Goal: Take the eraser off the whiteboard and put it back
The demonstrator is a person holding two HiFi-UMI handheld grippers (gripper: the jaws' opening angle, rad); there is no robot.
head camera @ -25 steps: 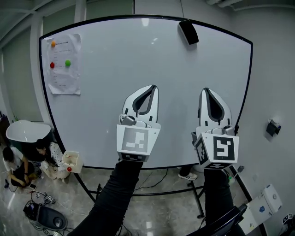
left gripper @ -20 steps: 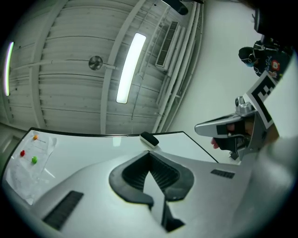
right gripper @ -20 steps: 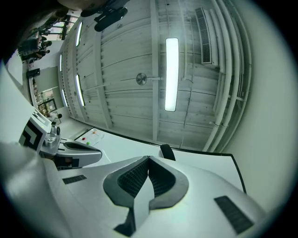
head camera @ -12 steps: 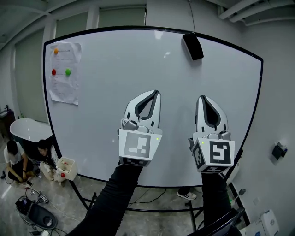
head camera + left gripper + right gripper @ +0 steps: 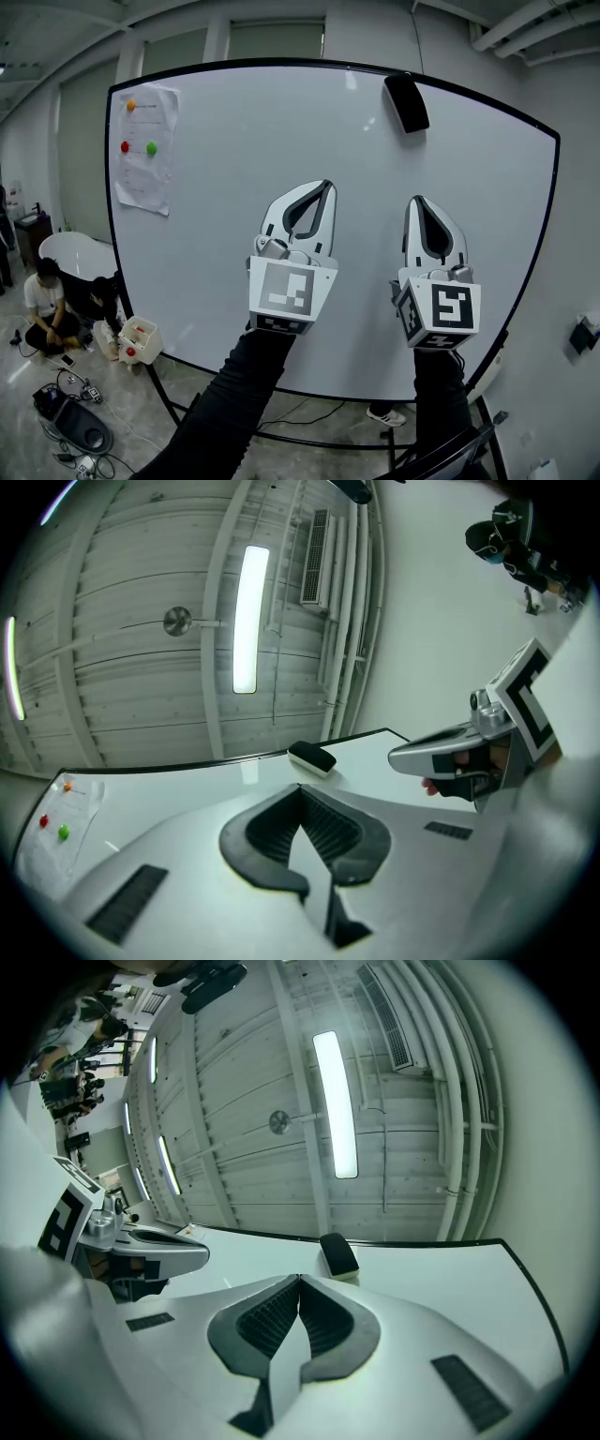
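Observation:
The black eraser (image 5: 406, 103) sticks to the whiteboard (image 5: 234, 187) near its top right edge; it also shows as the eraser (image 5: 311, 757) in the left gripper view and the eraser (image 5: 338, 1254) in the right gripper view. My left gripper (image 5: 327, 186) and right gripper (image 5: 419, 202) both point up at the board, well below the eraser. Each is shut with nothing between its jaws. In the gripper views the left gripper (image 5: 300, 788) and right gripper (image 5: 299, 1280) show jaw tips meeting.
A paper sheet (image 5: 148, 150) with coloured magnets hangs at the board's upper left. Two people (image 5: 42, 305) sit on the floor at lower left beside a white tub (image 5: 70, 255) and a small white box (image 5: 139, 339). The board's stand (image 5: 281, 433) runs below.
Both grippers have risen and moved closer to the board, still shut. The view has tilted up, so the board and eraser sit lower in the picture.

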